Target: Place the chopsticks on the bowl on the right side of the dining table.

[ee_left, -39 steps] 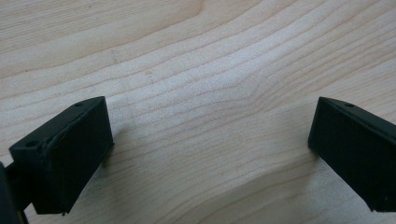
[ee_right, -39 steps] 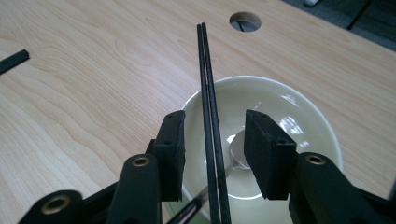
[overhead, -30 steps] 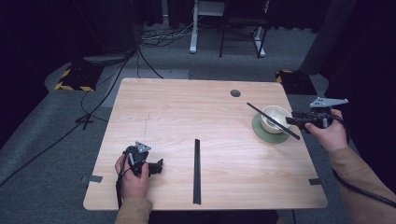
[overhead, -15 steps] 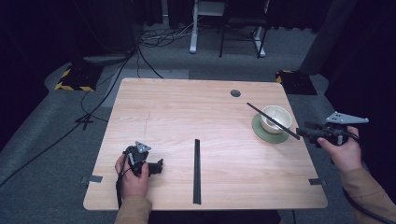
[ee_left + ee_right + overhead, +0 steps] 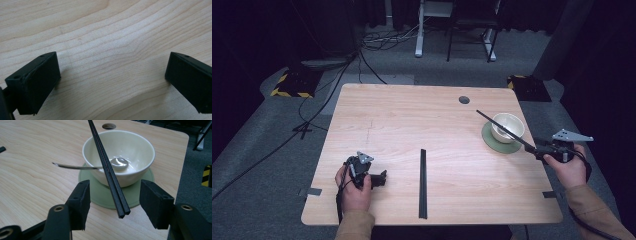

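A cream bowl stands on a green coaster at the table's right. A metal spoon lies in it, its handle sticking out over the rim. A pair of black chopsticks rests slanted across the bowl's rim. Their near end hangs between the jaws of my right gripper, which is open and not touching them. My left gripper rests open on the bare wood near the front left, with nothing between its jaws.
A long black strip lies on the wooden table at the front middle. A round cable hole sits near the far edge. The table's right edge runs just beside the right hand. Cables and chair legs lie on the floor beyond.
The right hand and its gripper swung out to the right, then came down to the near end of the chopsticks. Chopsticks, bowl and left gripper stayed put.
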`<state>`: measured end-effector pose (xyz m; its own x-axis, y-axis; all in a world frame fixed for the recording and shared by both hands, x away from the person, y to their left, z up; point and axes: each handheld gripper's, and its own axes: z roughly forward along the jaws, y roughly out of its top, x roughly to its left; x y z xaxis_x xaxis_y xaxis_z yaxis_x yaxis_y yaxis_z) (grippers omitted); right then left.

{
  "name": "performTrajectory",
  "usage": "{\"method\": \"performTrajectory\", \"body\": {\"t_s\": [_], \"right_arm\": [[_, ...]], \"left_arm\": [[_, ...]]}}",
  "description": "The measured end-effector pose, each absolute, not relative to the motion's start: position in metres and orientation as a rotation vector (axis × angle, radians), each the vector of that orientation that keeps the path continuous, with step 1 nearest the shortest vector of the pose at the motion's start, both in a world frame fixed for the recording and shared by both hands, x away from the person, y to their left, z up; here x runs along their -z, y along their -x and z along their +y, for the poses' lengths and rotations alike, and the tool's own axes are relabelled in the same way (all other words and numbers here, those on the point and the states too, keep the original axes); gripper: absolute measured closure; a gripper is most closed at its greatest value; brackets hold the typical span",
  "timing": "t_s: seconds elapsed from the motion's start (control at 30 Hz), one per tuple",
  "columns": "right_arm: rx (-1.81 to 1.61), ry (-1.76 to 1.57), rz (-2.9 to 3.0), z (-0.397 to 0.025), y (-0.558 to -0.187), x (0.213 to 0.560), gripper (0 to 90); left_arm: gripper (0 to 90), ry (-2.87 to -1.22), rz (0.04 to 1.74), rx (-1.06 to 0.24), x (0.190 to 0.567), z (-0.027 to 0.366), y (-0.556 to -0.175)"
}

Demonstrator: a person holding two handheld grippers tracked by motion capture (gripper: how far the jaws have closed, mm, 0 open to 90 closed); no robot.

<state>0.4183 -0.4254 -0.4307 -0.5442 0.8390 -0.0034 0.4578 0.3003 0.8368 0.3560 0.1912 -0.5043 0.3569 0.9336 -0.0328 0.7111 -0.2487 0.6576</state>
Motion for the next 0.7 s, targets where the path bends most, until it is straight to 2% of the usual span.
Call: {"method": "performTrajectory", "body": {"t_s": [0.3, 0.7], "right_arm": [[-1.134, -1.204, 2.093, -0.433, -0.429, 0.448, 44.7], [-1.054, -1.237, 2.054, -0.452, -0.443, 0.45, 45.0]], "left_arm": [[0.1, -2.041, 1.424, -0.497, 0.504, 0.191, -0.356], [0.1, -2.041, 1.424, -0.498, 0.504, 0.191, -0.356]]}}
